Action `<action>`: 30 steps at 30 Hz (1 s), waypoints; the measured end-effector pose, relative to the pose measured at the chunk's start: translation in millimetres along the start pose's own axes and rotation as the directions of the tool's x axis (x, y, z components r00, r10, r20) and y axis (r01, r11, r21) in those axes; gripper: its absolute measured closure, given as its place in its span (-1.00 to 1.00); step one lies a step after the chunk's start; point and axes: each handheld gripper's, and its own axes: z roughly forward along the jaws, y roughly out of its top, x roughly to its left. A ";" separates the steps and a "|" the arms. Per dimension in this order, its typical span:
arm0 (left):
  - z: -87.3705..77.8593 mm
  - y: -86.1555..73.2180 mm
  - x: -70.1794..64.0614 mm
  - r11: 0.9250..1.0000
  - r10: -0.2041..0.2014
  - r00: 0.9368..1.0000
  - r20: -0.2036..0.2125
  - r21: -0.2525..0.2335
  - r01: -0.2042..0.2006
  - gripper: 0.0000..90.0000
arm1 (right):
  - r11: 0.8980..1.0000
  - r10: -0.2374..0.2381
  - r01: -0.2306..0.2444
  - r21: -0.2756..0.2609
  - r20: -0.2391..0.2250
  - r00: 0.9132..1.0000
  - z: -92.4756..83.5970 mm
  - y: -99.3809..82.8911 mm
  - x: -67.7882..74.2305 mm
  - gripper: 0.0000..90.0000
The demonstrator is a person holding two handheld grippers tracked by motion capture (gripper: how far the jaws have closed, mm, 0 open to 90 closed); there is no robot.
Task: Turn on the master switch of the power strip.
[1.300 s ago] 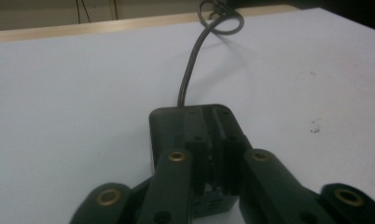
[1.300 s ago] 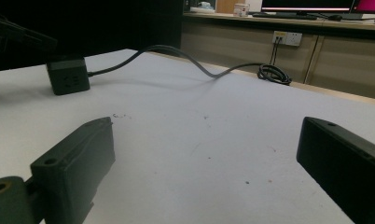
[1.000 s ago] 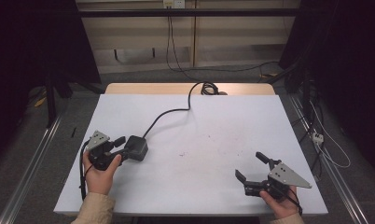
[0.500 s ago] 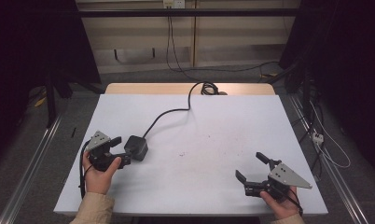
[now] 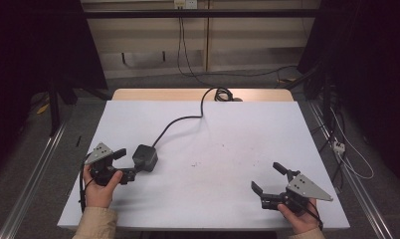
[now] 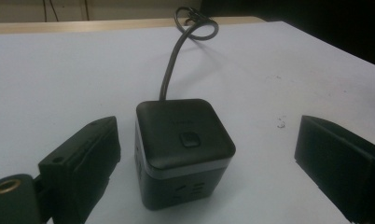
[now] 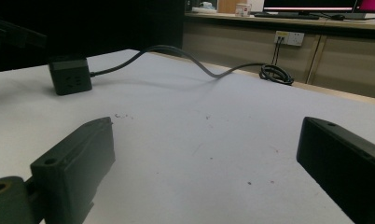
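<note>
Left gripper [image 5: 122, 163] jaws had just been opening, wide around the black cube [image 6: 183, 151], untouched; right gripper [image 5: 270, 181] gaped wide, nothing held.

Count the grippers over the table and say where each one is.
2. The left gripper sits at the table's near left, jaws open beside the black power cube. The right gripper rests at the near right, jaws open.

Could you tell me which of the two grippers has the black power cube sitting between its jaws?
The left gripper: the power cube stands between its open jaws, untouched. The right gripper is open over bare table.
</note>
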 end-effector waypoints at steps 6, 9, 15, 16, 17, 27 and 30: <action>-3.2 -2.1 1.9 1.000 0.011 1.000 0.024 0.002 -0.011 -0.88 | 1.000 -0.001 0.001 0.000 -0.005 1.000 0.7 0.0 0.5 -0.92; -4.3 -2.4 3.3 1.000 0.011 1.000 0.028 0.000 -0.011 -0.88 | 1.000 0.001 -0.001 0.001 -0.006 1.000 0.5 -0.1 0.6 -0.92; -6.5 -3.9 5.8 1.000 0.017 0.999 0.034 0.000 -0.017 -0.88 | 1.000 0.004 -0.004 -0.002 -0.001 1.000 -0.7 -0.3 -0.4 -0.92; -6.9 -4.1 6.2 1.000 0.021 0.999 0.038 0.001 -0.021 -0.88 | 1.000 0.002 -0.002 -0.002 0.000 1.000 -0.8 -0.4 -0.4 -0.92; -7.3 -4.3 6.7 1.000 0.025 0.999 0.039 0.002 -0.025 -0.88 | 1.000 0.004 -0.004 -0.001 -0.001 1.000 -0.9 -0.4 -0.2 -0.92; -11.2 -7.1 10.9 1.000 0.025 0.998 0.054 -0.007 -0.025 -0.88 | 1.000 0.007 -0.007 0.001 0.001 1.000 -1.6 -0.7 -0.6 -0.92; -11.7 -8.1 11.4 1.000 0.027 0.998 0.061 -0.012 -0.027 -0.88 | 1.000 0.006 -0.006 0.001 -0.001 1.000 -1.4 -0.6 -0.3 -0.92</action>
